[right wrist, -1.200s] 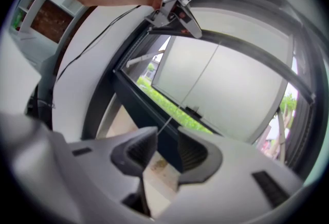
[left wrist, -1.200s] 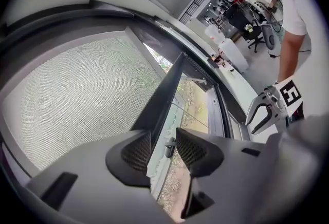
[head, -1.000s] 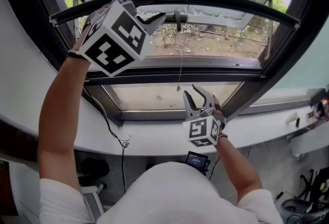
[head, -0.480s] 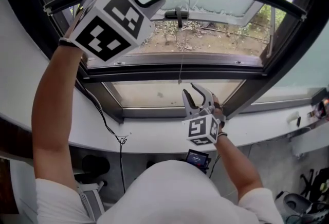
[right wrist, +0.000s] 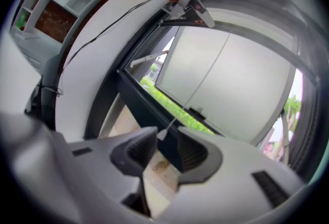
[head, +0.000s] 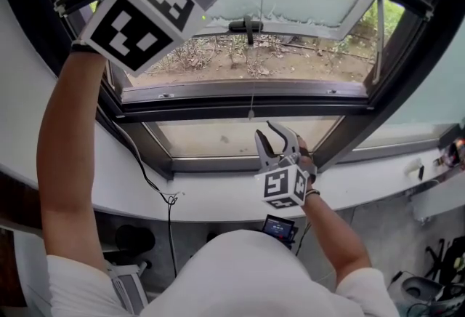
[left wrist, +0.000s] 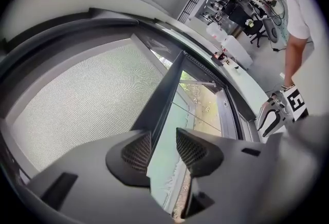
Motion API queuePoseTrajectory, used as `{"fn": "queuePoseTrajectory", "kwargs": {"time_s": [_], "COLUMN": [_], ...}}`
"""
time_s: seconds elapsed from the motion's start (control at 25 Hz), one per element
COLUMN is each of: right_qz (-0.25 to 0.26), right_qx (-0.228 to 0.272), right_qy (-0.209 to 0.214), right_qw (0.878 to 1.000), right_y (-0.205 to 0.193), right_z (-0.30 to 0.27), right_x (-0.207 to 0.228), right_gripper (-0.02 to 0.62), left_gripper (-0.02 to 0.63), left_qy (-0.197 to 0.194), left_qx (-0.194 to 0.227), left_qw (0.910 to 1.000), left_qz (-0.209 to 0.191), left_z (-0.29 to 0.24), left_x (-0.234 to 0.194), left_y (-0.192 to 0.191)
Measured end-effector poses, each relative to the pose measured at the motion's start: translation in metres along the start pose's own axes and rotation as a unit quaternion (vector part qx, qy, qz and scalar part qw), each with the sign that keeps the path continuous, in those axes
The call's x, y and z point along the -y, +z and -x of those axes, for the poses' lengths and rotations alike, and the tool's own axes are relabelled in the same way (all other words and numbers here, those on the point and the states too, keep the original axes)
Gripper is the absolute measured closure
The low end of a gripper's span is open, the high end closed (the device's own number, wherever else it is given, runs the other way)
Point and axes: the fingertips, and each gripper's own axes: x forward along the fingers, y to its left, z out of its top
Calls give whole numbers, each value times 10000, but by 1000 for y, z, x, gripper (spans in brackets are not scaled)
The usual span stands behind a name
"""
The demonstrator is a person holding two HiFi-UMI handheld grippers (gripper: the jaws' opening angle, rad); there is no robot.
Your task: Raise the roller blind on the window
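Here the left gripper (left wrist: 163,147) stands high, toward the left end of the roller blind's bottom rail (left wrist: 162,92). Its jaws are wide and straddle the rail, with a gap showing beside one pad, so the rail seems borne rather than clamped. The rail's long axis runs across the window, square to the upward travel, and the mesh fabric (left wrist: 87,99) lies above it. Mid-window, the pull cord (head: 252,101) hangs straight down, with the window handle (head: 248,25) behind it. Lower right, near the sill (head: 218,201), the right gripper (right wrist: 166,146) is open. The cord's end toggle (right wrist: 163,134) sits loose between its tips, well below the rail.
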Motion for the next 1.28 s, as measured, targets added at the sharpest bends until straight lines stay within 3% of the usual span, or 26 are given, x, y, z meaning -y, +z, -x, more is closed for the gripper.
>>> {"fn": "queuePoseTrajectory", "kwargs": {"time_s": [0.48,1.28], "right_qz": [-81,-425], "right_qx": [107,-146], "right_qy": [101,249], "right_qw": [9999,9987], "right_y": [16,21], "right_z": [-13,-41], "right_x": [-2,11], "right_gripper": [460,459], "left_gripper": [442,442], "left_qy": [-14,80], "left_qx": [60,58], "left_qw": [10000,9999], "left_qz": [24,-120], "left_z": [3,5], "left_x": [-9,-22], "left_y": [6,14]}}
